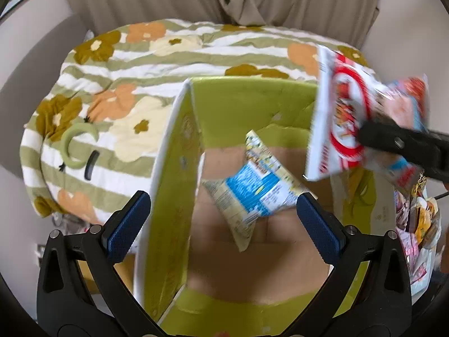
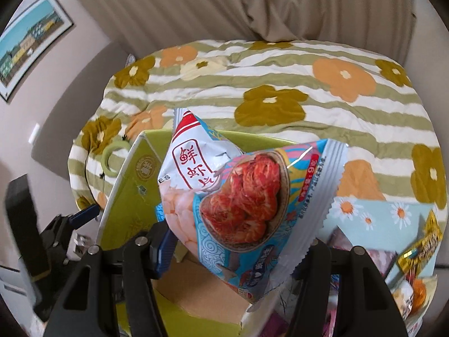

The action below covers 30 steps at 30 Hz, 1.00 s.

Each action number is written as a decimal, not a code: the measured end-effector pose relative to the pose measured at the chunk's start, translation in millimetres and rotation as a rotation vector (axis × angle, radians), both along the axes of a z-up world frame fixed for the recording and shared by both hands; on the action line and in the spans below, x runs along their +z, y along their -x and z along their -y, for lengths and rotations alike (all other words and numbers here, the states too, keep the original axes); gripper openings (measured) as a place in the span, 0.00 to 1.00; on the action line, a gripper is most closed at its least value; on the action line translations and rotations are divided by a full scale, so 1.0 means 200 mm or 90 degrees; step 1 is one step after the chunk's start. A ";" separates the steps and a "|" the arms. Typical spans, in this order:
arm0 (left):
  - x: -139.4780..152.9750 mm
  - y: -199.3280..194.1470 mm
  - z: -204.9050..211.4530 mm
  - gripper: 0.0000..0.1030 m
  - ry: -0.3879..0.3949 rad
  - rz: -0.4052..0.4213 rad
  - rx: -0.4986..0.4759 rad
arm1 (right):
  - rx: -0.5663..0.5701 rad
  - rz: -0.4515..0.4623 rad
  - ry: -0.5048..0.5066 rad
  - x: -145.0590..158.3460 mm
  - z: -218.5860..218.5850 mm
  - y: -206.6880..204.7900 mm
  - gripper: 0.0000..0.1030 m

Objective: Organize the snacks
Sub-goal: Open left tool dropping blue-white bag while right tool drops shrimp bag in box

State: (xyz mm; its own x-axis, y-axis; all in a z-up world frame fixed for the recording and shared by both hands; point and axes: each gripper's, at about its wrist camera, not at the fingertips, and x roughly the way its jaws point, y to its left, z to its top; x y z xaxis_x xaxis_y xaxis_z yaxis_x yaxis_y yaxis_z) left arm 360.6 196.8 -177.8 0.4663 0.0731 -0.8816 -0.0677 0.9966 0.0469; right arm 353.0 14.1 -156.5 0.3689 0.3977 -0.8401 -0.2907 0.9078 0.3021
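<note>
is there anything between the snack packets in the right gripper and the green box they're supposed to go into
Nothing visible blocks the way. The right gripper holds the snack packets above the green box, whose top is open. One blue and yellow packet already lies inside, leaving bare cardboard floor beside it. The left gripper hangs open over the box.

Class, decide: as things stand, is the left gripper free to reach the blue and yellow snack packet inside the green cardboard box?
Probably yes: the left gripper is open above the packet, and the box is open on top.

Floral striped quilt point(image 2: 280, 84), beige curtain point(image 2: 224, 5), framed picture point(image 2: 31, 45)
</note>
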 end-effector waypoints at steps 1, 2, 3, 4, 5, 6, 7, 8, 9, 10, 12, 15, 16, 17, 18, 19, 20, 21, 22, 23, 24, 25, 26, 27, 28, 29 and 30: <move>0.00 0.01 -0.01 1.00 0.002 -0.001 0.003 | 0.007 -0.003 -0.001 -0.01 -0.03 -0.02 0.56; 0.00 0.01 -0.01 1.00 0.003 0.000 0.004 | 0.011 -0.006 -0.001 -0.03 -0.05 -0.04 0.56; 0.01 0.03 -0.02 1.00 0.004 0.000 0.008 | 0.014 -0.008 -0.003 -0.04 -0.06 -0.05 0.56; 0.01 0.03 -0.03 1.00 0.005 -0.001 0.010 | 0.017 -0.009 -0.007 -0.05 -0.08 -0.06 0.57; 0.01 0.04 -0.04 1.00 0.006 0.000 0.012 | 0.017 -0.013 -0.011 -0.06 -0.09 -0.07 0.57; 0.01 0.04 -0.05 1.00 0.007 0.001 0.014 | 0.015 -0.015 -0.017 -0.07 -0.09 -0.08 0.58; 0.01 0.05 -0.06 1.00 0.008 0.002 0.015 | 0.011 -0.016 -0.023 -0.07 -0.09 -0.08 0.62; 0.02 0.05 -0.06 1.00 0.009 0.003 0.017 | 0.007 -0.013 -0.031 -0.07 -0.09 -0.07 0.72; 0.02 0.06 -0.06 1.00 0.009 0.003 0.019 | 0.003 -0.008 -0.036 -0.07 -0.09 -0.07 0.78; 0.01 0.06 -0.07 1.00 0.010 0.002 0.019 | -0.004 0.000 -0.040 -0.06 -0.09 -0.06 0.92; 0.01 0.08 -0.07 1.00 0.011 0.001 0.020 | -0.005 0.008 -0.038 -0.06 -0.09 -0.03 0.97; 0.01 0.10 -0.08 1.00 0.012 -0.001 0.020 | 0.004 0.024 -0.007 -0.05 -0.10 0.02 0.97; 0.01 0.10 -0.08 1.00 0.013 -0.002 0.019 | 0.007 0.027 -0.001 -0.05 -0.10 0.04 0.97; 0.01 0.11 -0.08 1.00 0.014 -0.002 0.019 | 0.010 0.029 0.002 -0.05 -0.10 0.05 0.97; 0.01 0.12 -0.09 1.00 0.014 -0.002 0.019 | 0.011 0.031 0.003 -0.04 -0.10 0.06 0.97; 0.01 0.13 -0.09 1.00 0.015 -0.001 0.018 | 0.011 0.031 0.004 -0.04 -0.10 0.07 0.97; 0.02 0.14 -0.09 1.00 0.016 0.000 0.017 | 0.010 0.030 0.005 -0.03 -0.09 0.08 0.97; 0.03 0.15 -0.09 1.00 0.016 0.001 0.017 | 0.010 0.029 0.005 -0.02 -0.09 0.09 0.97; 0.03 0.15 -0.09 1.00 0.018 0.002 0.016 | 0.008 0.032 0.006 -0.01 -0.08 0.11 0.97; 0.04 0.16 -0.10 1.00 0.019 0.002 0.015 | 0.007 0.035 0.008 0.00 -0.07 0.12 0.97; 0.06 0.17 -0.10 1.00 0.021 0.004 0.014 | 0.005 0.039 0.010 0.02 -0.06 0.15 0.97; 0.07 0.18 -0.10 1.00 0.023 0.006 0.014 | 0.004 0.043 0.011 0.03 -0.06 0.17 0.97; 0.08 0.19 -0.10 1.00 0.025 0.009 0.013 | 0.002 0.046 0.013 0.05 -0.05 0.19 0.97; 0.10 0.21 -0.10 1.00 0.028 0.011 0.013 | 0.002 0.047 0.017 0.07 -0.04 0.21 0.97; 0.12 0.23 -0.10 1.00 0.030 0.014 0.013 | 0.001 0.049 0.026 0.09 -0.03 0.24 0.97; 0.14 0.24 -0.09 1.00 0.032 0.019 0.013 | 0.000 0.053 0.031 0.11 -0.02 0.26 0.97; 0.17 0.26 -0.09 1.00 0.032 0.026 0.012 | -0.002 0.062 0.036 0.13 -0.01 0.29 0.97</move>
